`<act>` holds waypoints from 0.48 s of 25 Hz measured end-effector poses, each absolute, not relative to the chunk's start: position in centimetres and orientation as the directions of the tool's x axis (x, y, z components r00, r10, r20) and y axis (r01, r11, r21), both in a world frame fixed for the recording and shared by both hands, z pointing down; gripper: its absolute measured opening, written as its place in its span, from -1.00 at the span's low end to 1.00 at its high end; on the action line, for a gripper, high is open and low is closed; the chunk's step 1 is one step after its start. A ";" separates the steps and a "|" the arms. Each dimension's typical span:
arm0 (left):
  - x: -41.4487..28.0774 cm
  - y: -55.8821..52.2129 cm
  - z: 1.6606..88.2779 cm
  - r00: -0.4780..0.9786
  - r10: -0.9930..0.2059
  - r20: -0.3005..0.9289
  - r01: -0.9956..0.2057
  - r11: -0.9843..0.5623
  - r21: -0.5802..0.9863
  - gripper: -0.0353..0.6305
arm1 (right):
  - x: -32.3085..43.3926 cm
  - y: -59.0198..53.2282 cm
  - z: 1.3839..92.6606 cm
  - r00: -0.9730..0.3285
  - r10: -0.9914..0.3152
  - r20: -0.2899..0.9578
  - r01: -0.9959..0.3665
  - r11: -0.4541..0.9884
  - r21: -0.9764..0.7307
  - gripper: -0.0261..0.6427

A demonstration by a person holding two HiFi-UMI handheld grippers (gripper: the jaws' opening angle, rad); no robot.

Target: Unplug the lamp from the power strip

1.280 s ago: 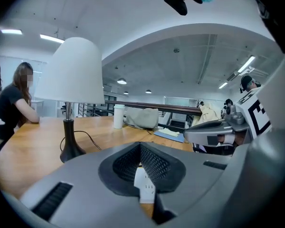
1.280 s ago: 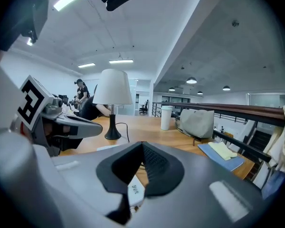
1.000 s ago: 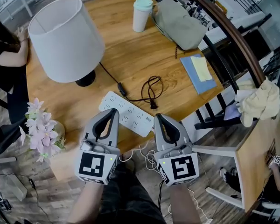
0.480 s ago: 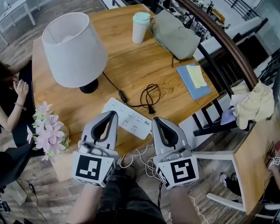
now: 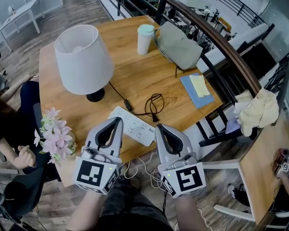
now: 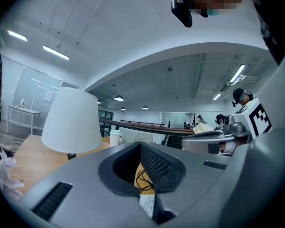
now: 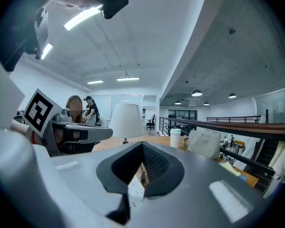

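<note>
Holding left gripper and right gripper jaws shut, empty, we could snag the one-o'clock cord, toppling the lamp.

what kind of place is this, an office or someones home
Likely an open-plan office or co-working loft: a wooden table beside a long railing, ceiling strip lights, and a white desk further off.

Wooden desk with scattered things
Lamp, white power strip, coiled black cord, lidded cup, grey bag, blue notebook, flowers at the near-left corner
</note>
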State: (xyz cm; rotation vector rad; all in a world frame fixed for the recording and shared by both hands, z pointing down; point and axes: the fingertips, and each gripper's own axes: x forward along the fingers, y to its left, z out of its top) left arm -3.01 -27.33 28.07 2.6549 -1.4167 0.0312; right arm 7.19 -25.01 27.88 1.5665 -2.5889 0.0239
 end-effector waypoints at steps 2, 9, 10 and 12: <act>-3.1 -27.1 27.4 0.559 -0.826 0.074 -0.828 -0.550 0.108 -0.91 | 7.1 -24.7 27.2 -0.464 -0.880 0.098 -0.881 0.470 0.048 -0.90; -3.2 -26.2 25.9 0.555 -0.830 0.053 -0.829 -0.546 0.125 -0.91 | 6.8 -23.9 25.5 -0.484 -0.872 0.067 -0.871 0.488 0.055 -0.90; -3.2 -26.0 25.8 0.555 -0.830 0.051 -0.828 -0.546 0.127 -0.91 | 6.7 -23.7 25.4 -0.487 -0.871 0.064 -0.870 0.490 0.054 -0.90; -3.2 -25.7 25.6 0.556 -0.830 0.047 -0.828 -0.547 0.127 -0.91 | 6.6 -23.5 25.2 -0.492 -0.868 0.059 -0.867 0.495 0.052 -0.90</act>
